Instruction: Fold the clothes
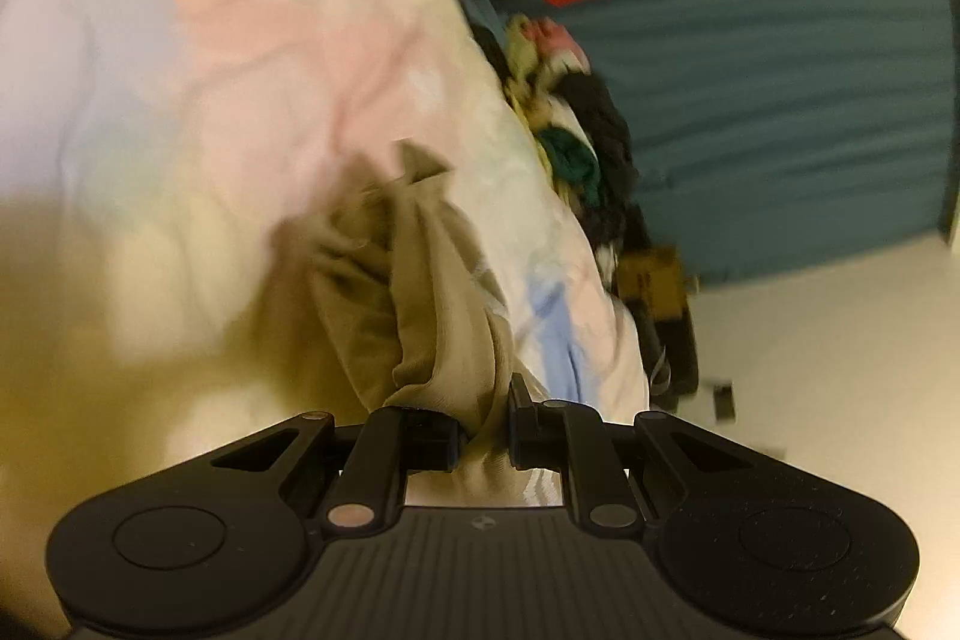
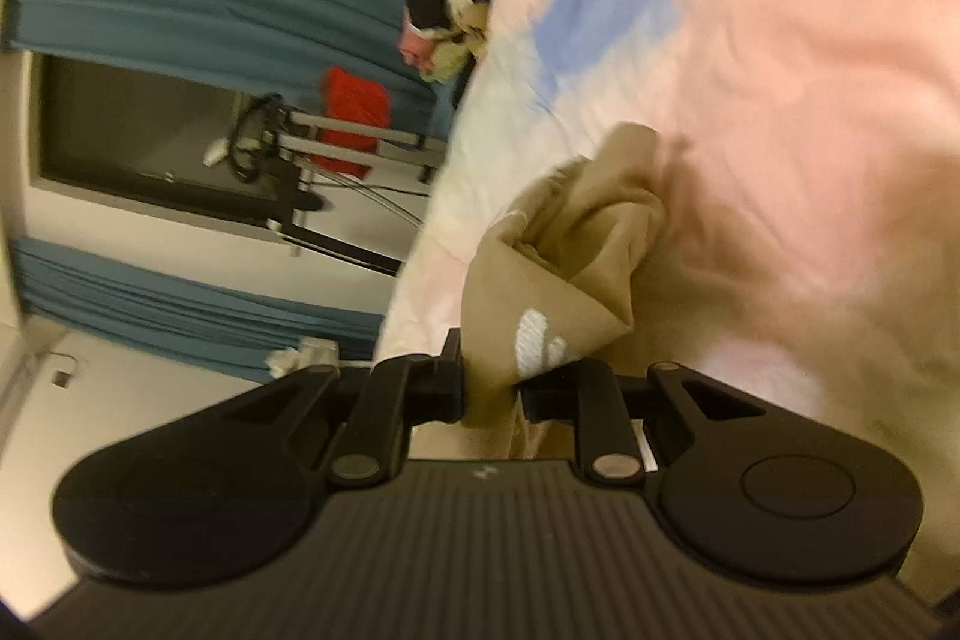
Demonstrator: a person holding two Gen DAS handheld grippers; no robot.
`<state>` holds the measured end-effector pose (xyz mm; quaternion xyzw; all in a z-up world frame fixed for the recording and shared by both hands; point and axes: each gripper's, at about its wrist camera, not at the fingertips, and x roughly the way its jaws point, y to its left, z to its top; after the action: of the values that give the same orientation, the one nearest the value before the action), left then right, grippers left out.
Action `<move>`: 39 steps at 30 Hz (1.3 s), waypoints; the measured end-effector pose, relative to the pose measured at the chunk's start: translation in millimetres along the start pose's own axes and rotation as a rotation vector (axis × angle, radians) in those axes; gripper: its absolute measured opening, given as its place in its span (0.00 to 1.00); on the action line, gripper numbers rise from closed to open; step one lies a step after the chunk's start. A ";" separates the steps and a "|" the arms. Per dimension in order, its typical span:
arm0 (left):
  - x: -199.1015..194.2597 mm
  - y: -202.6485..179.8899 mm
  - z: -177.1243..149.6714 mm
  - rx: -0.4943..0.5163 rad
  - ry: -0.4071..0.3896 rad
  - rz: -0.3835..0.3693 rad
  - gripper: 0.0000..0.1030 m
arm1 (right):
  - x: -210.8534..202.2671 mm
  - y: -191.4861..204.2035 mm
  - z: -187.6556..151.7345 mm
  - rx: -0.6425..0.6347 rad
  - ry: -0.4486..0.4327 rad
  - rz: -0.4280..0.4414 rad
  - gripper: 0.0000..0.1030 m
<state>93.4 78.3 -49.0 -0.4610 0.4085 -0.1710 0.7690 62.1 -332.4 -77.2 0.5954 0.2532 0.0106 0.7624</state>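
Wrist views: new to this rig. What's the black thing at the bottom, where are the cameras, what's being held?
No robot arm here: a person holds a two-finger gripper in each hand, each with a fisheye camera looking along its fingers. The black shape at the bottom is that gripper's body. In the left wrist view, the left gripper is shut on a tan garment. The right wrist view shows the right gripper pinching the same garment near a white logo. Beneath is a pastel bedcover, with a clothes pile at its edge and a teal curtain behind. Both pictures are motion-blurred.
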 end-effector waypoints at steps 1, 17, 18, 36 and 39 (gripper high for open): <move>0.2 -15.1 -0.9 0.025 0.024 0.003 0.14 | -11.1 4.6 6.0 0.003 -0.007 0.005 0.20; 257.9 -255.8 64.8 0.341 0.190 0.002 0.15 | 16.8 69.4 254.6 -0.093 -0.343 -0.155 0.20; 274.5 -264.9 64.1 0.355 0.169 -0.016 0.15 | 22.0 71.2 267.0 -0.110 -0.378 -0.163 0.20; 372.3 -146.3 -23.1 0.716 0.145 0.096 0.28 | 67.3 -115.1 231.7 -0.104 -0.300 -0.368 0.22; 364.7 -157.3 -26.5 0.800 0.149 0.133 0.39 | 60.8 -96.2 229.1 -0.116 -0.258 -0.450 0.22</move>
<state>312.1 -251.4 -93.6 -0.0846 0.3935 -0.2991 0.8652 179.0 -547.8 -150.5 0.4756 0.2790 -0.2208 0.8045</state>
